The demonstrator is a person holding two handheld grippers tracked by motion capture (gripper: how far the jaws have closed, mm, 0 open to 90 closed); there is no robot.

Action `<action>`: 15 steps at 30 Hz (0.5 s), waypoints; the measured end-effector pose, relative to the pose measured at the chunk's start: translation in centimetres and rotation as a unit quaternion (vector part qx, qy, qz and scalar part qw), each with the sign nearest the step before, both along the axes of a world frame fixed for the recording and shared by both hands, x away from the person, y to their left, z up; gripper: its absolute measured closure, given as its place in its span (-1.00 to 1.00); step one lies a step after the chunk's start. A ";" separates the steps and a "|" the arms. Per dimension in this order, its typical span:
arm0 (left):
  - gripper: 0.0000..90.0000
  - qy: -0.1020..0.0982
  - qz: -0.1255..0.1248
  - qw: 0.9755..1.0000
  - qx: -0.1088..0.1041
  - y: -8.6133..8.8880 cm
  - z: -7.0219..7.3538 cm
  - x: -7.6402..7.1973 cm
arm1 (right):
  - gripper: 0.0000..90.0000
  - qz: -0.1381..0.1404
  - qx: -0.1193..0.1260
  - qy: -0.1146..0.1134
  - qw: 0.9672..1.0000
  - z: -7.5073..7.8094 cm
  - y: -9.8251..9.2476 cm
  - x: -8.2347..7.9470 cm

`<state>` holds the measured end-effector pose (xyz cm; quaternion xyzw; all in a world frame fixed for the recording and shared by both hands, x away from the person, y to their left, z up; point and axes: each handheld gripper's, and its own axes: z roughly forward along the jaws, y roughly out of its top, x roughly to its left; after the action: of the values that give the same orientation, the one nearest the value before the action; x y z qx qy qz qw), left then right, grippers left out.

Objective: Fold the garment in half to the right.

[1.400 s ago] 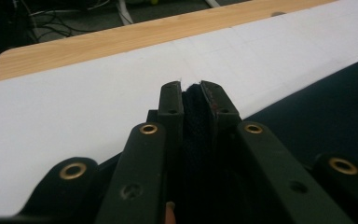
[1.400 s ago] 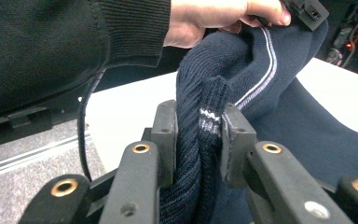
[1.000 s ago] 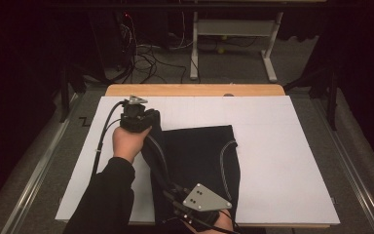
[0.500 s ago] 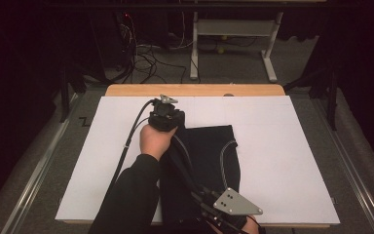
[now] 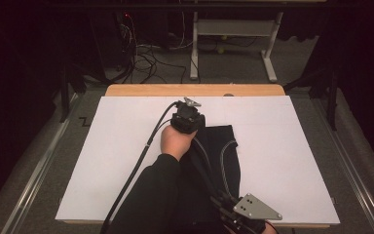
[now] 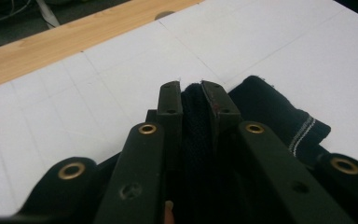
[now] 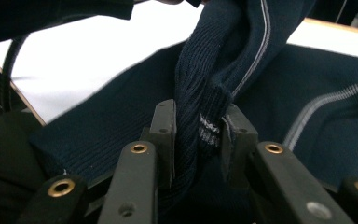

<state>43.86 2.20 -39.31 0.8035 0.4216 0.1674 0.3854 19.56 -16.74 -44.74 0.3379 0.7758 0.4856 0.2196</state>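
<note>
While the white counter [image 5: 102,161] spreads wide under everything, with its bare wooden strip [image 5: 195,90] running along the far edge, my dark knitted garment [image 5: 221,146] lies on the middle of it, reaching from mid-counter back toward my side. It is a ribbed navy piece with thin pale stripes [image 7: 317,109] running along it, and part of it is lifted and bunched rather than lying flat. My left arm in its dark sleeve [image 5: 151,195] comes up from the near edge, and my left claw [image 6: 193,91] sits at the garment's far end, pressed together on a fold of the dark knit, which stands up between its two black jaws; just beside it a cuff-like end [image 6: 303,128] with pale stitching rests on the white surface. My right claw [image 7: 198,126] is at the near edge of the counter, under its grey three-cornered plate [image 5: 255,208], and it pinches a thick rolled edge of the same garment, the ribbed cloth rising out of the jaws toward my other hand. A black cable [image 5: 136,165] trails from the left claw back across the counter.
</note>
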 end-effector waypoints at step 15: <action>0.00 -0.029 -0.023 0.999 -0.035 -3.2 -0.2 -0.6 | 0.17 -0.051 0.019 0.022 0.998 -0.5 -3.6 -0.4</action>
<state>43.27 -0.98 -39.47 0.7936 0.3976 0.1668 0.4293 19.13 -20.30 -45.21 0.3917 0.7531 0.4806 0.2201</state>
